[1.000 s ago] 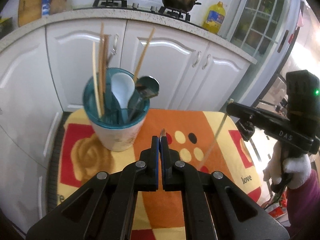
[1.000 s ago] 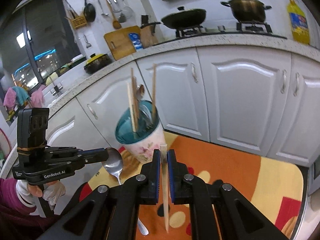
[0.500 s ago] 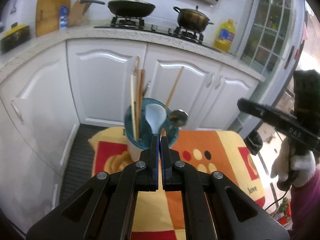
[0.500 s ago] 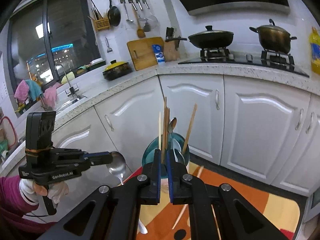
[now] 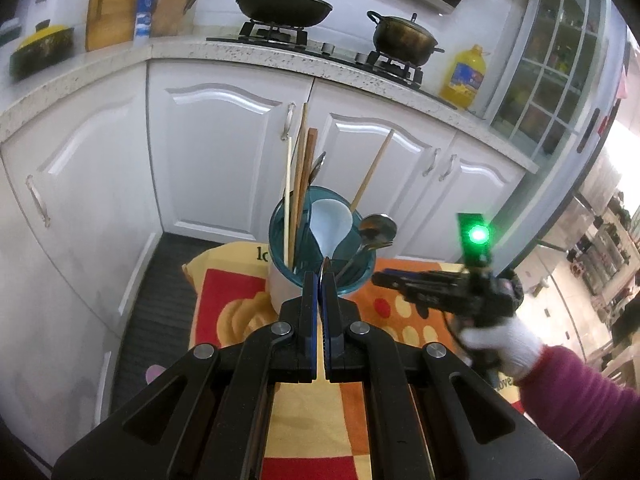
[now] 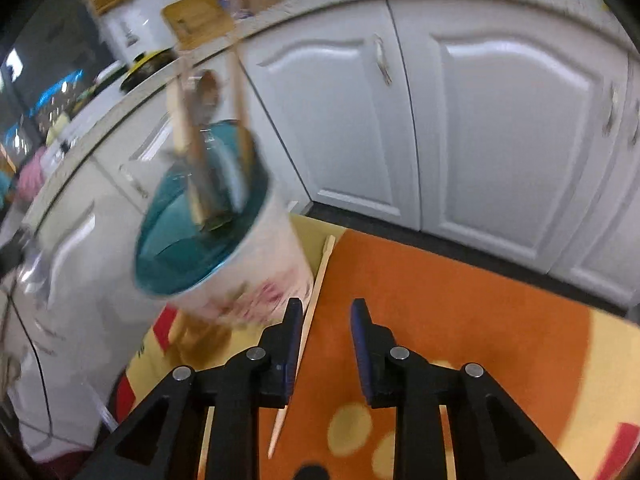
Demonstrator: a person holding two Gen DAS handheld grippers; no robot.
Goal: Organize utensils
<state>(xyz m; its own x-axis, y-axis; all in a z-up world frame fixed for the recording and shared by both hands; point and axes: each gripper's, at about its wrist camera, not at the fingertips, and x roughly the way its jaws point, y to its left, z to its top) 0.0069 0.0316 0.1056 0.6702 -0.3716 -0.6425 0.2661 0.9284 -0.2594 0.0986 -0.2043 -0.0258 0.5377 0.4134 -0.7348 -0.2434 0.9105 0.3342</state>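
A white cup with a teal inside stands on the orange and yellow mat and holds several chopsticks, a white spoon and metal spoons. My left gripper hovers just in front of it, shut on a metal spoon whose edge shows between the fingertips. My right gripper, also seen low at the cup's right, has its jaws opening. A loose wooden chopstick lies on the mat beside the cup. It runs under the left finger's inner edge, and neither pad presses on it.
White cabinet doors stand close behind the mat, under a counter with a wok, a pot and an oil bottle. A white-gloved hand with a purple sleeve holds the right gripper. Dark floor lies left of the mat.
The chopstick has left my right gripper. That gripper has dropped from above the cup to just over the mat, and its jaws have parted. My left gripper has drawn back and up from the cup.
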